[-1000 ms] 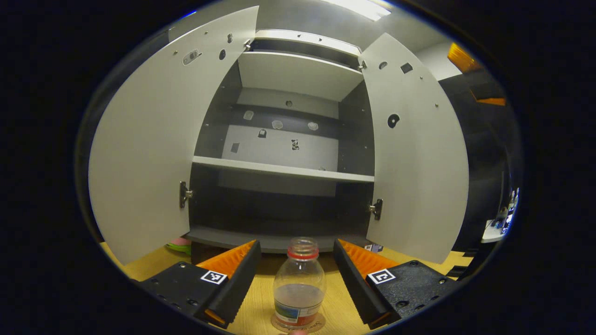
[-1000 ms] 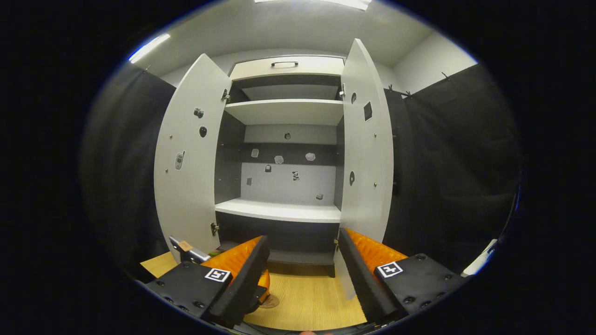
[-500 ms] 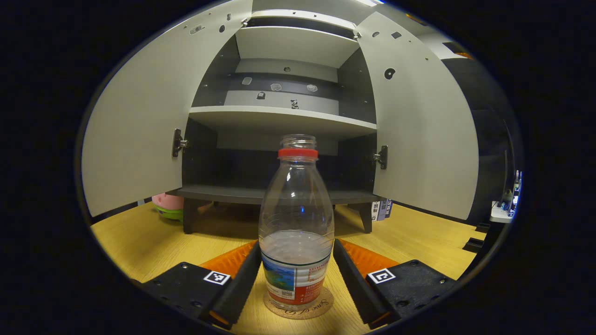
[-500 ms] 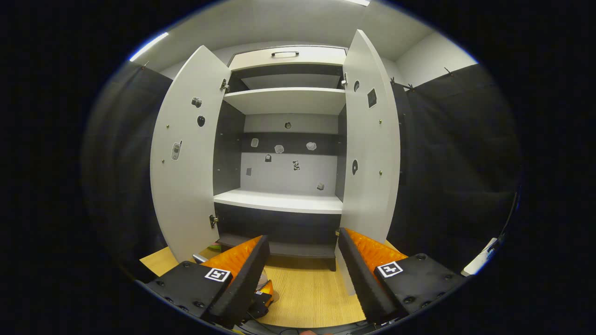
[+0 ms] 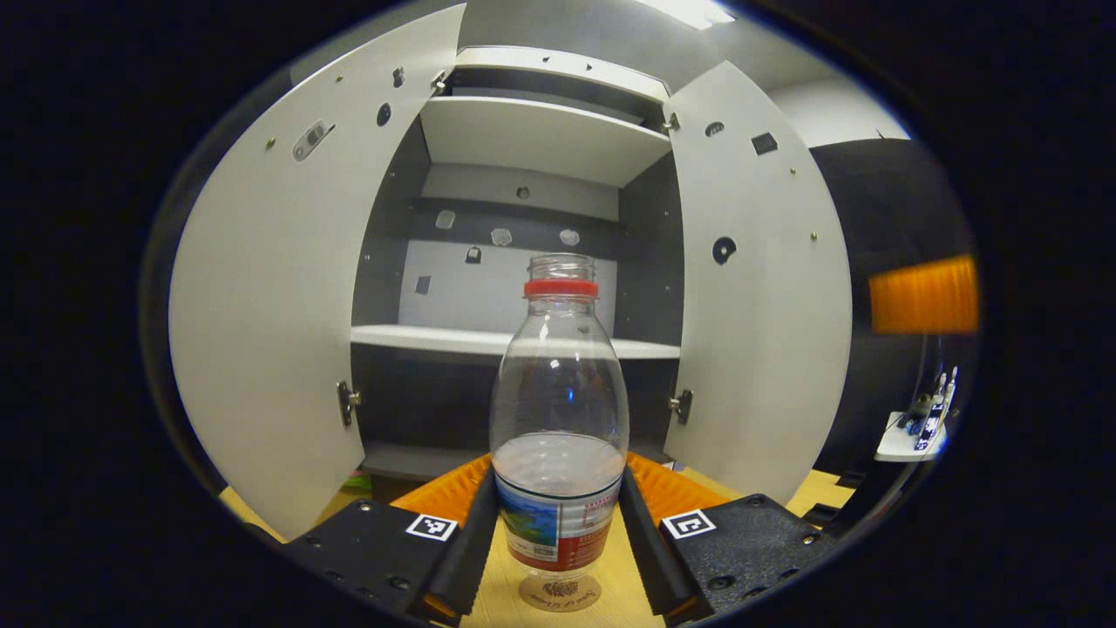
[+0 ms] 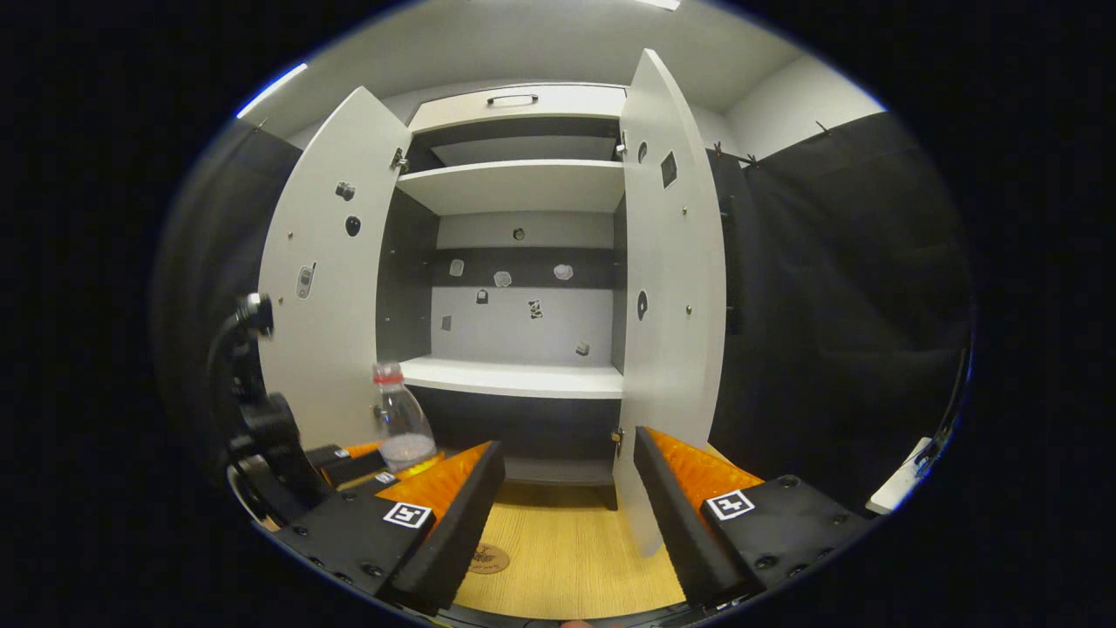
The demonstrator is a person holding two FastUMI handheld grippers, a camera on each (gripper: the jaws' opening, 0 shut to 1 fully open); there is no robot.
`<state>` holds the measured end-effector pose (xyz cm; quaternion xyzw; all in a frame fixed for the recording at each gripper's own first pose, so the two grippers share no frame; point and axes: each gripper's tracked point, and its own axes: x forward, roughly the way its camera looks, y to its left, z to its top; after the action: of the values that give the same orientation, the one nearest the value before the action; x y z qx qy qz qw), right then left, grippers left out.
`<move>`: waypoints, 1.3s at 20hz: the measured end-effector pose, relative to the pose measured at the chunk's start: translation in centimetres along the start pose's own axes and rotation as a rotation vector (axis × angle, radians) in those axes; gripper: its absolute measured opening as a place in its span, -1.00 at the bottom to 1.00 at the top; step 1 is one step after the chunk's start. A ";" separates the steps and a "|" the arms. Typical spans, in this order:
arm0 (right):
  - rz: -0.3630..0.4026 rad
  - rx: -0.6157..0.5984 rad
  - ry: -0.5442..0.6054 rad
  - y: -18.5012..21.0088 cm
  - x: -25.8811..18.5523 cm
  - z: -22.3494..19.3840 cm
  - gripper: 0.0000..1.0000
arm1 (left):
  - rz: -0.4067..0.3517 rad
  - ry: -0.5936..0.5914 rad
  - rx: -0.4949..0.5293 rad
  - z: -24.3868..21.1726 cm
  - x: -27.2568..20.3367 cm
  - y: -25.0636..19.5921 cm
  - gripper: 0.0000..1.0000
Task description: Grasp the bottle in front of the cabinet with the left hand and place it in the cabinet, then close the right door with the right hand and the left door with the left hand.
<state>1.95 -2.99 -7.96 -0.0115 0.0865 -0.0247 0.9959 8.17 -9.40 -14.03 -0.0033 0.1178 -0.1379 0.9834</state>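
in the left gripper view, the left gripper [image 5: 558,532] has its two fingers pressed on the label part of the bottle [image 5: 558,419], one on each side. the bottle is upright, with some water in the lower part and a red ring at the neck, and it has no cap. its bottom is lifted above the round coaster [image 5: 559,592], which lies on the wooden table [image 5: 610,584] just under it.

in the right gripper view, the right gripper [image 6: 567,515] is empty, its jaws stand wide apart above the table. at the left of this view the left gripper and the bottle show again, in front of the left door [image 6: 327,288].

behind the bottle stands the cabinet [image 5: 514,262], with both doors open. the left door and the right door [image 5: 758,288] swing outward. inside, the middle shelf [image 5: 453,338] is white and bare, and small stickers sit on the back wall.
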 end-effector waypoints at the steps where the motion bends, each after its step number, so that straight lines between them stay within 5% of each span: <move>1: -0.005 0.007 -0.004 -0.4 0.2 -0.1 0.97 | -0.029 -0.023 0.000 3.0 0.8 -0.2 0.43; 5: -0.034 0.016 -0.002 -2.2 0.6 -0.8 0.97 | -0.094 -0.101 0.003 13.4 6.8 0.0 0.43; 9: -0.074 0.028 0.002 -3.9 0.6 -0.8 0.96 | -0.073 -0.131 0.019 17.7 14.6 1.5 0.42; 17: -0.186 -0.005 -0.026 -9.0 0.6 0.1 0.97 | 0.049 0.028 0.008 12.2 28.6 6.0 0.42; 26: -0.245 0.018 -0.015 -11.4 0.3 -0.8 0.97 | 0.083 0.109 0.013 8.2 31.0 7.0 0.46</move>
<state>1.59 -14.40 -8.47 -0.0132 0.0765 -0.1468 0.9861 40.93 -11.28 -13.44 0.0155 0.1701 -0.0976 0.9805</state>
